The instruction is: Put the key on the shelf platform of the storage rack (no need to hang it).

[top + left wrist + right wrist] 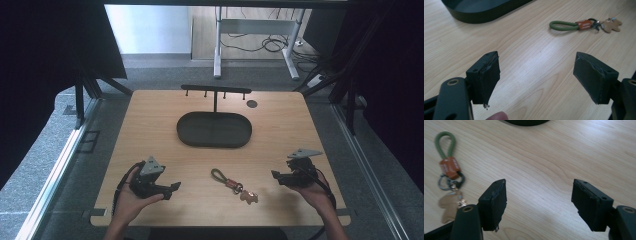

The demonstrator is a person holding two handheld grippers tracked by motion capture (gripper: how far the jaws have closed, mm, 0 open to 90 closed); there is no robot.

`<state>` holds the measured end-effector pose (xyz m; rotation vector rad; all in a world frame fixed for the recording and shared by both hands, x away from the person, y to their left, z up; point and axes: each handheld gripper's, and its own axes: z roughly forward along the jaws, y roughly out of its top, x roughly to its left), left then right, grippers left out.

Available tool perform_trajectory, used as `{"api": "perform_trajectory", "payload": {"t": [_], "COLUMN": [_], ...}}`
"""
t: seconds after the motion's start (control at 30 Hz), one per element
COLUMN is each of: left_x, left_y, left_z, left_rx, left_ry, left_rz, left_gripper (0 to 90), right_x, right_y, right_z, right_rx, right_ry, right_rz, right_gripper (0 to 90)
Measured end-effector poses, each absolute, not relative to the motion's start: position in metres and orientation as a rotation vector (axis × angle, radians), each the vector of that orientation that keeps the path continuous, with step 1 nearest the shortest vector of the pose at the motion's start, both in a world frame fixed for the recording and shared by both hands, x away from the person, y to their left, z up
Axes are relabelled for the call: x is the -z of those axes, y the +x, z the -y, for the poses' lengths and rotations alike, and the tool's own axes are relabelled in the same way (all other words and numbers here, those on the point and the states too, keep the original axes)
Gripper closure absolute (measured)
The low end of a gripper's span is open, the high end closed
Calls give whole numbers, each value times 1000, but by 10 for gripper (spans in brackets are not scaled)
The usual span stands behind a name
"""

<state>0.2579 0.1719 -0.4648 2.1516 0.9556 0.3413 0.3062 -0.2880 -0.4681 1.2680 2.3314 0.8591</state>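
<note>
A keychain [234, 184] lies flat on the wooden table [150, 130] near the front edge: a green cord loop, an orange-brown tag, a metal ring and a tan bear-shaped charm. My left gripper [175, 186] rests to its left, jaws open and empty, pointing toward it. My right gripper [274, 175] is held to its right, also open with nothing between the jaws. In the left gripper view the keychain [584, 24] lies beyond and right of the open gripper [536, 67]. The right gripper view has the keychain [449, 167] left of the open gripper [539, 192].
A black oval tray [214, 129] sits at the table's middle, with a black T-shaped peg rack [215, 90] standing behind it. A small dark disc [252, 104] lies at the back right. The tray's rim [481, 12] also shows in the left gripper view.
</note>
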Motion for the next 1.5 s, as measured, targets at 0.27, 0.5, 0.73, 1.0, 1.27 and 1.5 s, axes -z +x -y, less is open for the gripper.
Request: {"api": "perform_trajectory", "payload": {"t": [0.27,0.5,0.73,1.0,1.27,1.5], "left_x": [464,468,469,467,466,466], "left_y": [259,262,260,259,258,257], "left_z": [-172,-170,-168,-171,-173,-169], "left_rx": [-343,-343,-343,-347,-346,-339], "left_ry": [2152,2169,2169,2158,2154,2159], "left_rz": [-957,-971,-974,-980,-974,-965], "left_gripper": [217,217,217,217,217,217], "right_x": [452,445,436,436,441,443], "right_y": [313,320,324,328,329,326], "right_z": [272,256,236,217,199,186], "right_rx": [-792,-743,-733,-700,-646,-652], "right_ry": [1221,1138,1067,998,966,947], "right_rz": [-2423,-2528,-2591,-2664,-2710,-2747], "right_gripper": [323,353,360,392,399,418]}}
